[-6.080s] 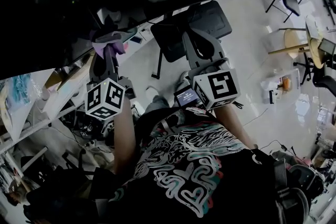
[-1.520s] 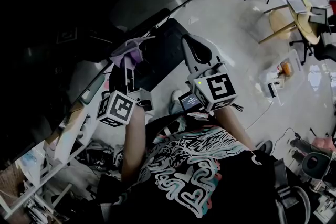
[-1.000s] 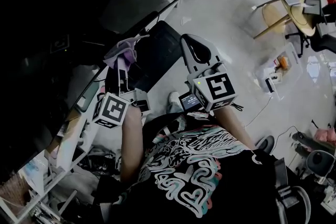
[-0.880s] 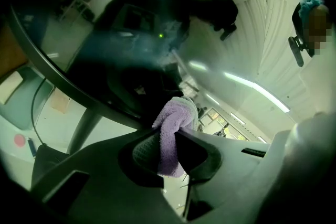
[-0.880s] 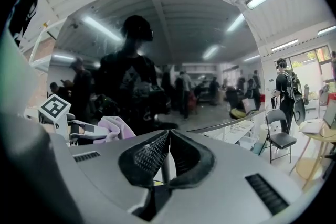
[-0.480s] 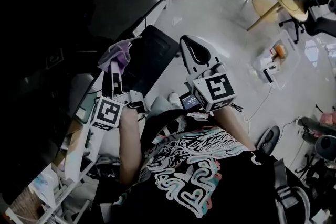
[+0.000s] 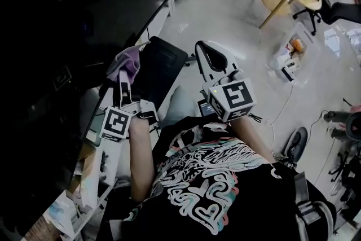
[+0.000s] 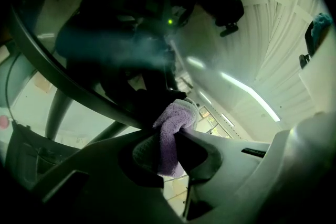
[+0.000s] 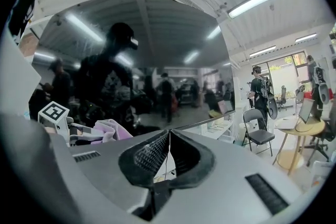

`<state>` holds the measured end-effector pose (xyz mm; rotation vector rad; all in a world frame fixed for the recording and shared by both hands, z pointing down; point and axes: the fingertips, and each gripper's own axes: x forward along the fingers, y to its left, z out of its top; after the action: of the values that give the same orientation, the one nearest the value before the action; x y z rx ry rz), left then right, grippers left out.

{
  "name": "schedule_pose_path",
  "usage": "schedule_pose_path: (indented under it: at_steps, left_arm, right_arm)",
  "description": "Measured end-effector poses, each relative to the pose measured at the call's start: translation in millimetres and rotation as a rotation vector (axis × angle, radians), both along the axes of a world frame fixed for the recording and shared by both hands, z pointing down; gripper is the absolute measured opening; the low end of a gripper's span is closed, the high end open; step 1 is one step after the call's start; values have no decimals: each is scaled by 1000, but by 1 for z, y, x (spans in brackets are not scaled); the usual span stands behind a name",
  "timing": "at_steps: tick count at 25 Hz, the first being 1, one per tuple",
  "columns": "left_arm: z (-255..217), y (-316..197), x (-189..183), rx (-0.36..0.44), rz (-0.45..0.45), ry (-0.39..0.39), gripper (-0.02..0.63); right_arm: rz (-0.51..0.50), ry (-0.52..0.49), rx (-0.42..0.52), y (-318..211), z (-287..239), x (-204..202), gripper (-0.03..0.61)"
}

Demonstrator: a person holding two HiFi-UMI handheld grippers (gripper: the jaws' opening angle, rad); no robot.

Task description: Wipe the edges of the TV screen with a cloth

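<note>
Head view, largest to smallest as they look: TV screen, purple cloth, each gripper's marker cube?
1. TV screen
2. right gripper's marker cube
3. purple cloth and left gripper's marker cube, too alike to rank

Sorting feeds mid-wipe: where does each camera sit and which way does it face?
Head view: on the person's head, facing steeply down over the TV edge; shows both forearms, left gripper, right gripper.
Left gripper view: on the left gripper, facing the TV; jaws shut on the cloth.
Right gripper view: on the right gripper, facing the TV; jaws together, empty.
Shared: cloth in all three.
</note>
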<state>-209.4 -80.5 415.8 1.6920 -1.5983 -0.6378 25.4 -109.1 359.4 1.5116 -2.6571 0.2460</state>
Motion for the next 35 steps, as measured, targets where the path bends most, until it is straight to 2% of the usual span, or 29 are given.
schedule_pose_path:
  at_steps: [12, 13, 16, 18, 28, 33, 35]
  left_arm:
    - [0, -19, 15, 9, 22, -16, 55]
    - [0, -21, 17, 12, 17, 13, 55]
    - [5, -23, 24, 23, -9, 192, 55]
    - [7, -24, 25, 36, -11, 233, 55]
    - [7, -36, 32, 42, 12, 268, 55]
    - [14, -38, 32, 38, 28, 226, 55]
    - [10, -51, 44, 33, 23, 251, 55]
  right_arm:
    - [53, 6, -6, -15, 3, 25, 31]
    - [59, 4, -5, -18, 2, 28, 31]
    - [76, 9, 0, -20, 4, 33, 31]
    - [86, 14, 1, -19, 7, 35, 31]
    - [137, 14, -6, -29, 11, 54, 31]
    - [144, 15, -20, -30, 26, 56, 31]
    - [142, 9, -29, -42, 25, 65, 31]
